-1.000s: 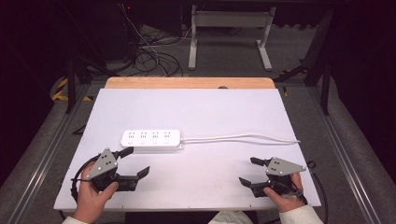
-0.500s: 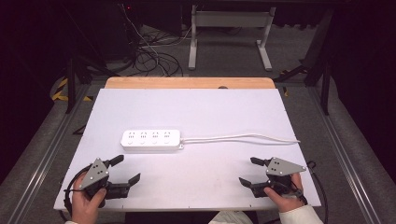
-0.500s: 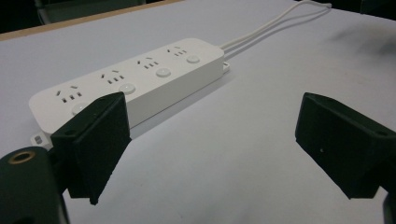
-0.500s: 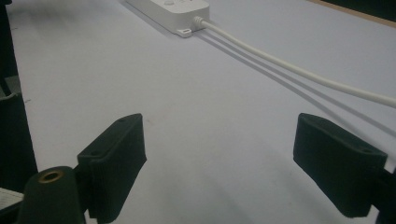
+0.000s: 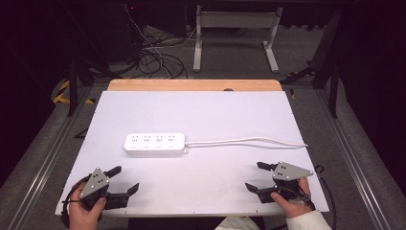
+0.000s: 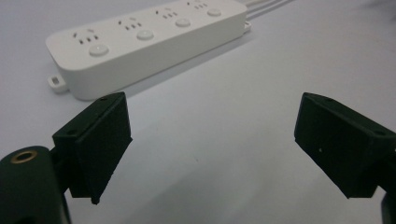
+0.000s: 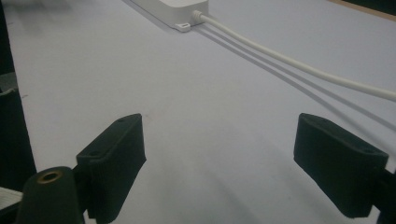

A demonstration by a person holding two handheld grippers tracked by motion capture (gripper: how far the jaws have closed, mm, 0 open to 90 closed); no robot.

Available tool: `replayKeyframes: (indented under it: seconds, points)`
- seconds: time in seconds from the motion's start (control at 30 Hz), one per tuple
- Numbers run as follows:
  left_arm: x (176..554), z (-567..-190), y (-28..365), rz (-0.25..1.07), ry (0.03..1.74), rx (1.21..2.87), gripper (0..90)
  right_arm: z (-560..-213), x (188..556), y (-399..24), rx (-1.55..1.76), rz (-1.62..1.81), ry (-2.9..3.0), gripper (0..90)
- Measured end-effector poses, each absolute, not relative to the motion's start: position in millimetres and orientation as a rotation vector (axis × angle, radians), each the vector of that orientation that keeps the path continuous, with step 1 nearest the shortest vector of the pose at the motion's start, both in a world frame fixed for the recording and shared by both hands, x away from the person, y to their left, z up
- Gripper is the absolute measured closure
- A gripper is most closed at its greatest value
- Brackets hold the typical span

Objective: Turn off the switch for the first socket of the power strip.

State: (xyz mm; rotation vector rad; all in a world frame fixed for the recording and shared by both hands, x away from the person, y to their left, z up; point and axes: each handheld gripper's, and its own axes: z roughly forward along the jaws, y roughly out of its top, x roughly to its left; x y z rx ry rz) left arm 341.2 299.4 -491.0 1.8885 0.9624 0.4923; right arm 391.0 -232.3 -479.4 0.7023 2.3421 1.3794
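Note:
A white power strip [image 5: 155,143] with several sockets and buttons lies left of centre on the white table top [image 5: 210,115]. Its white cable [image 5: 249,141] runs right toward the table's edge. My left gripper [image 5: 125,179] sits open near the front left corner, held by a hand, with nothing between its jaws. In the left gripper view the power strip [image 6: 144,44] lies just beyond the jaws. My right gripper [image 5: 254,176] stands open near the front right, also empty. The right gripper view shows the strip's cable end [image 7: 180,11] and the cable [image 7: 299,65] ahead.
A wooden strip [image 5: 194,85] edges the far side of the table. Behind it on the floor lie tangled dark cables [image 5: 153,57] and a white metal frame [image 5: 234,33]. Metal rails [image 5: 352,143] run along both sides.
My left gripper has drawn back toward the front left corner, away from the power strip. The right gripper has stayed put.

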Motion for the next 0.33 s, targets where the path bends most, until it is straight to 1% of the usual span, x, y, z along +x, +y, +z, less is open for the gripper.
replayKeyframes:
  seconds: [0.1,0.33]
  points:
    - [342.3,-490.3,298.5,0.459,0.987,1.909,9.8,-479.6,391.5,-232.5,0.711,1.377,2.344,17.0]
    - [343.4,-491.4,297.3,0.527,0.94,1.914,9.8,-480.2,392.4,-232.0,0.713,1.377,2.348,16.9]
